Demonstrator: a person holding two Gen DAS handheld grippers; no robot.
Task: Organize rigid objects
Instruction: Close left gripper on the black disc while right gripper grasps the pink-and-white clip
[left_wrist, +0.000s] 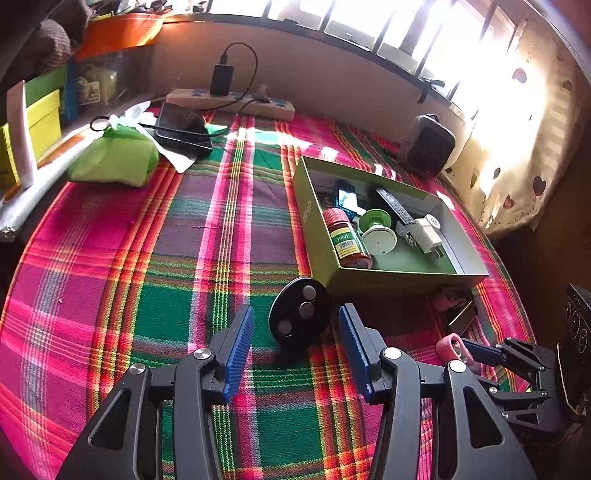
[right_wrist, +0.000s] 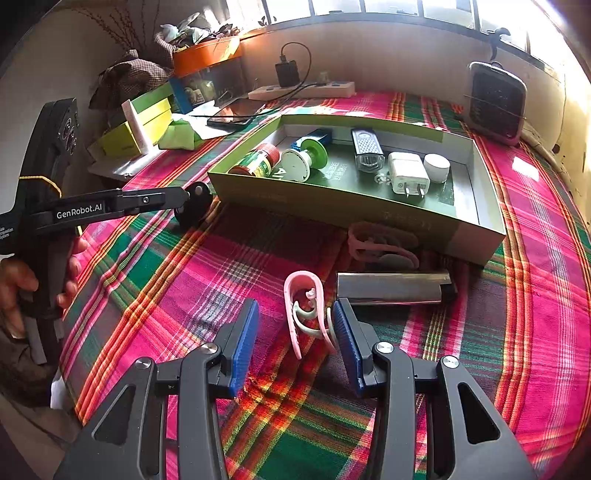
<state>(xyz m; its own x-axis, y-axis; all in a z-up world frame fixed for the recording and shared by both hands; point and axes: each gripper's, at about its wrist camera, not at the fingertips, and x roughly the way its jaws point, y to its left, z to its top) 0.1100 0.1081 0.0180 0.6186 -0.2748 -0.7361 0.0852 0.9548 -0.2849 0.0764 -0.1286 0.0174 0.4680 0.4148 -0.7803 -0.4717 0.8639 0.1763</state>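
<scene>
Ahead of both claws, a plaid cloth (left_wrist: 110, 258) bearing a green box (right_wrist: 332, 206) that holds a spice jar (left_wrist: 345, 240), a charger (right_wrist: 408, 171) and other small items. Just beyond the left claw (left_wrist: 296, 330), jaws apart on nothing, a black disc (left_wrist: 299, 314) beside the box's near corner. Between the right claw's (right_wrist: 295, 325) blue pads, a pink clip (right_wrist: 306, 310), seemingly touching only the right pad. Past that, a metal bar (right_wrist: 393, 288).

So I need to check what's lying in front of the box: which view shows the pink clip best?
The right wrist view: the pink clip lies whole between that gripper's open jaws, on the cloth. The left wrist view shows only a pink end beside the right gripper.
</scene>
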